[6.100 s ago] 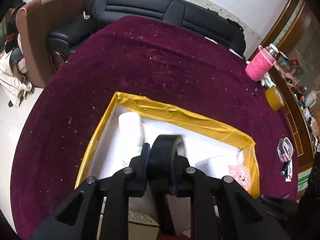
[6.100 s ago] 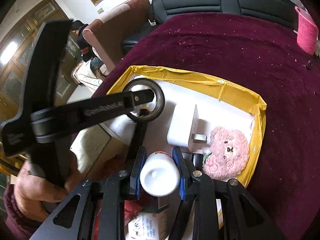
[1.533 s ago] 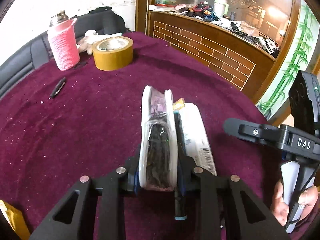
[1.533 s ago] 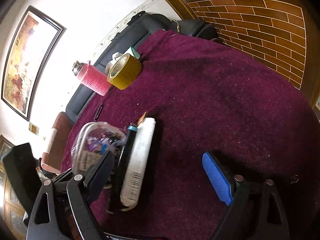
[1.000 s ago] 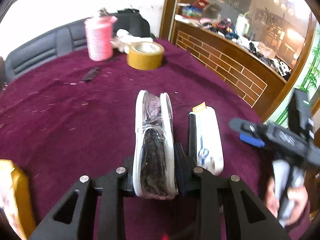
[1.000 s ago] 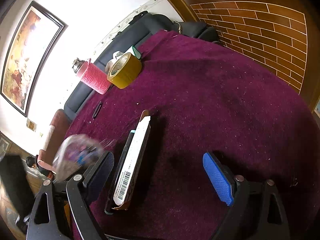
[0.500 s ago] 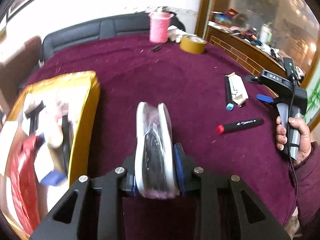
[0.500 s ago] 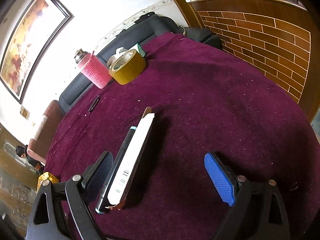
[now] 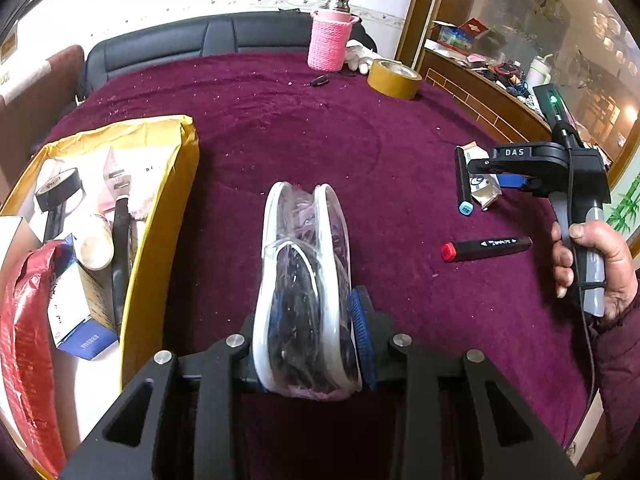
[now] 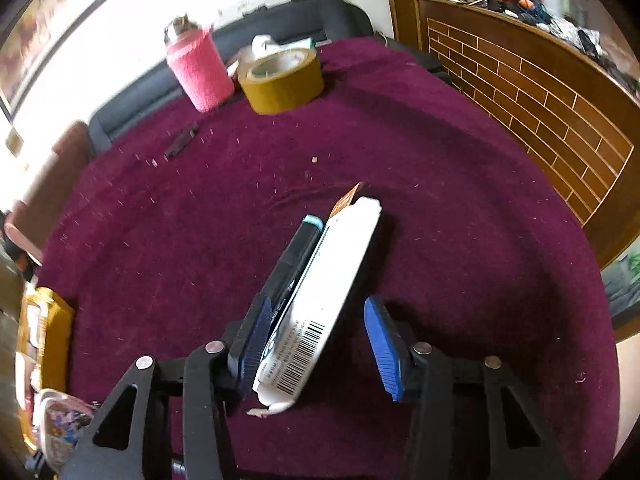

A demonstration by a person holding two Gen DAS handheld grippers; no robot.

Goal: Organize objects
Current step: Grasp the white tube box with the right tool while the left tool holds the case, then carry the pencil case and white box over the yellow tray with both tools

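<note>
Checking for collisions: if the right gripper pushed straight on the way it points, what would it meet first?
The white packet with the marker beside it, already between the closing right gripper fingers; then, probably, the maroon tablecloth.

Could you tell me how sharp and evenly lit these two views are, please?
Left wrist view: sharp, the pouch crisp, the far wall washed out. Right wrist view: motion-blurred, the pink bottle and tape roll smeared, the upper left blown out; both bend at the rim.

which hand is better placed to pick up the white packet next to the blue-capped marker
Right. The right gripper already straddles the white packet and the marker, its fingers closing around them. The left gripper is occupied holding the clear pouch near the box.
</note>
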